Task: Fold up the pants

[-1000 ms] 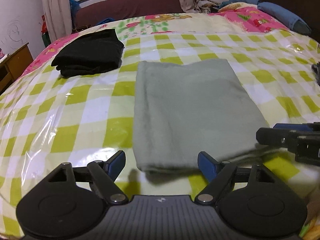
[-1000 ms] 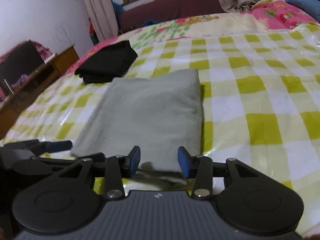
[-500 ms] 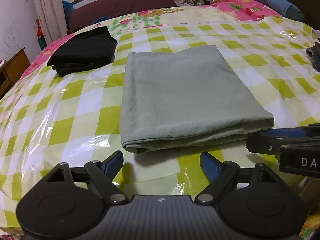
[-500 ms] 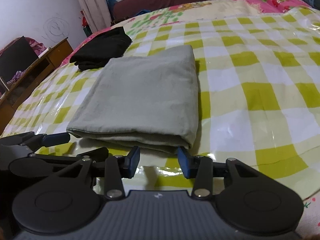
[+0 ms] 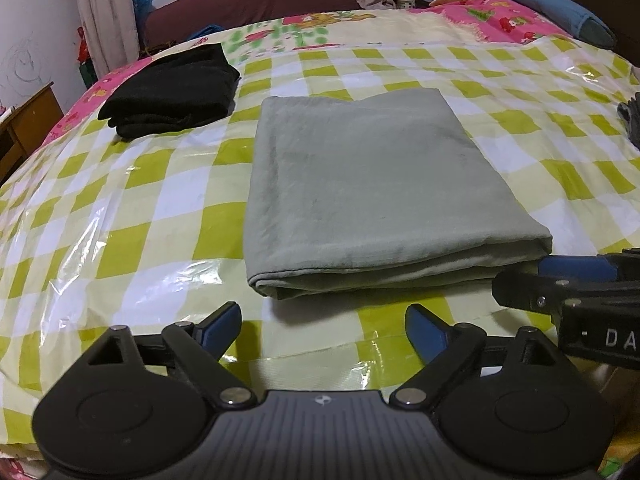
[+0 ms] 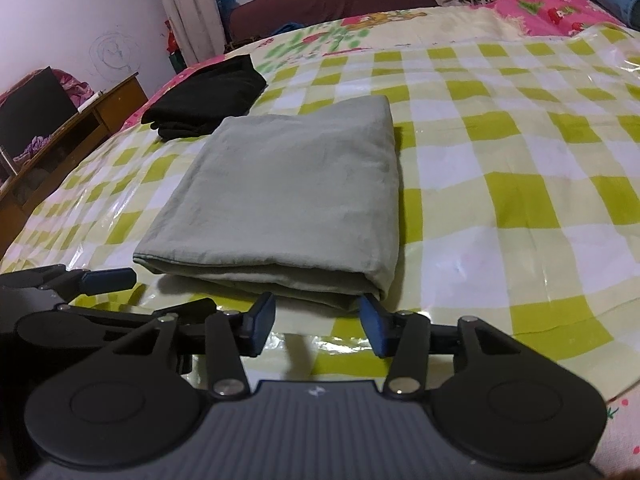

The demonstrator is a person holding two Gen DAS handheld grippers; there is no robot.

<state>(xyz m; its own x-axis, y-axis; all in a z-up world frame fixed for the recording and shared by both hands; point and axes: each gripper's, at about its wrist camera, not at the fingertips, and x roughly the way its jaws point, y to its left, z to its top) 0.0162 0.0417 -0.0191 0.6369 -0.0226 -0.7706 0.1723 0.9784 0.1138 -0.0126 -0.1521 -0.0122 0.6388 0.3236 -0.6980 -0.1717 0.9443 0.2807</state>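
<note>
The folded grey-green cotton pants [image 5: 372, 192] lie squared on the checked plastic-covered bed [image 5: 132, 216]. Left claw [image 5: 322, 330] and right claw [image 6: 318, 322] are spread wide, empty; any final smoothing is best kept light.

left gripper [image 5: 322, 322]: black linkage arms, round discs, silver rivets, blue fingertips [image 5: 222, 320]; right gripper [image 6: 318, 318]: same build, white "DA" lettering on its side
</note>
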